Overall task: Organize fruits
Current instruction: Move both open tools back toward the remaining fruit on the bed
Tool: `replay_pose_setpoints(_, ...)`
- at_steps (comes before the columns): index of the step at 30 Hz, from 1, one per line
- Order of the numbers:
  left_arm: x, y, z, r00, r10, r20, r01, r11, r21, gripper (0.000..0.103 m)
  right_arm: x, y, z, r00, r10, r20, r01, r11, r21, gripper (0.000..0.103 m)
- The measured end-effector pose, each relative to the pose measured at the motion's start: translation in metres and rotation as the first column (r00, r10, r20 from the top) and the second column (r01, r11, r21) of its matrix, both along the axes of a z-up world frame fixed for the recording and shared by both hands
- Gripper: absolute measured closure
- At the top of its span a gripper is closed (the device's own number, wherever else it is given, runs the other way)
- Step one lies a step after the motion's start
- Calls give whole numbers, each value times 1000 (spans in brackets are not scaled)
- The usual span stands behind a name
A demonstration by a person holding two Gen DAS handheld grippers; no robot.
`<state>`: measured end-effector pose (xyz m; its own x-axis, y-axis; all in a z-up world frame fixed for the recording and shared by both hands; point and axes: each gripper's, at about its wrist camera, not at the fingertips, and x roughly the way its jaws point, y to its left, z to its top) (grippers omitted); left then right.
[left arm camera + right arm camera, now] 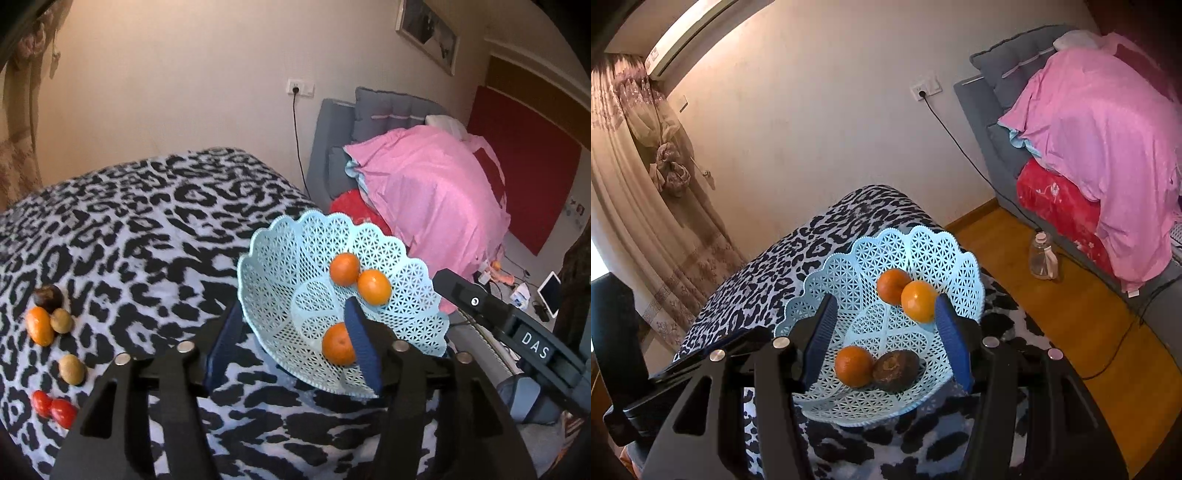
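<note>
Right hand-held gripper [884,332] wide open, empty | above basket [923,243]

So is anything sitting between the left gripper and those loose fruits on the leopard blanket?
Nothing visible blocks it. The left gripper is open over the basket, and the loose orange, kiwis and red fruits lie off to its left across bare blanket.
</note>
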<state>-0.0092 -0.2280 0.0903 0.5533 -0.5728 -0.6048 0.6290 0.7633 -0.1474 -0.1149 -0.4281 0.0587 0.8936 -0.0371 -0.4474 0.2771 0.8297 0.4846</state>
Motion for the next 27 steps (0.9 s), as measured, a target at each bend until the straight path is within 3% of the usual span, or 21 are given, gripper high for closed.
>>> replay_pose_setpoints(6,-6,12,13,998,26,58,-26,1000,-6,29,-2,3,4,1000,3,11,-3,1000,-1,46)
replay_pose_setpoints(8,-5,17,15,997,40,63,-40,999,-10,24,-3,6,6,1000,1,18,-1,1000,-4,39)
replay_pose_setpoints(27,25,90,23,974,225,36,-222,973,-62,23,-8,34,19,998,43,50,-42,999,-21,37)
